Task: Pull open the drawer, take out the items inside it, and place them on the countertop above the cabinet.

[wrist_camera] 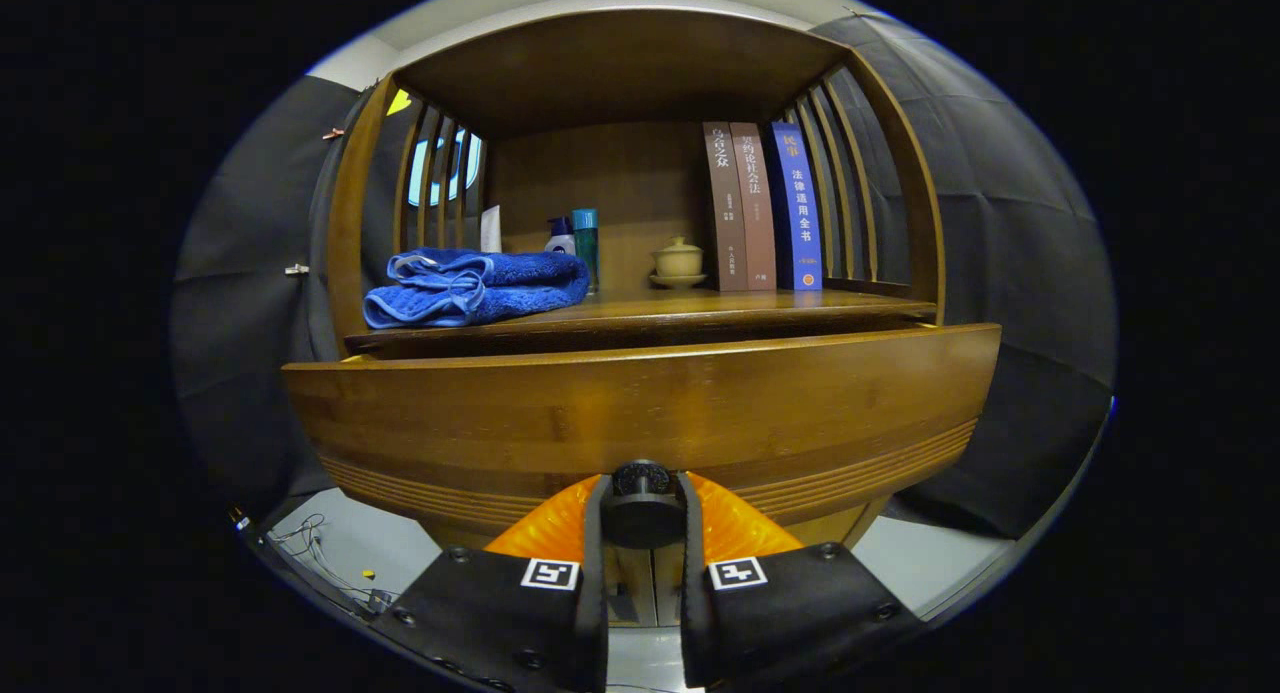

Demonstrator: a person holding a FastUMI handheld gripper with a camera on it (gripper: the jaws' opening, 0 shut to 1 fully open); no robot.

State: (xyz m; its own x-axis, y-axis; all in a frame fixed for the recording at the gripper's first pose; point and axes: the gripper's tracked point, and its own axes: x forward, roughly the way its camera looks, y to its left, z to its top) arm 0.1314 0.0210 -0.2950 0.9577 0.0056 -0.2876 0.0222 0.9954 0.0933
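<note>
The fingers (pixel 690 518) are closed on the knob (pixel 642 503) at the drawer (pixel 640 413) front's lower middle; the drawer is drawn partly out, its contents hidden; a towel (pixel 475 287) lies at the countertop (pixel 700 308)'s left edge; emptying is judged undone.

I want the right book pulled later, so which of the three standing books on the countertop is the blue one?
The blue book is the rightmost, beside the slatted side; the other two are brown. The tool is shut on the drawer knob.

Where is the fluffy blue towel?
The folded blue towel lies on the wooden countertop, left of the small bottles, above the drawer front and beyond the gripper.
</note>
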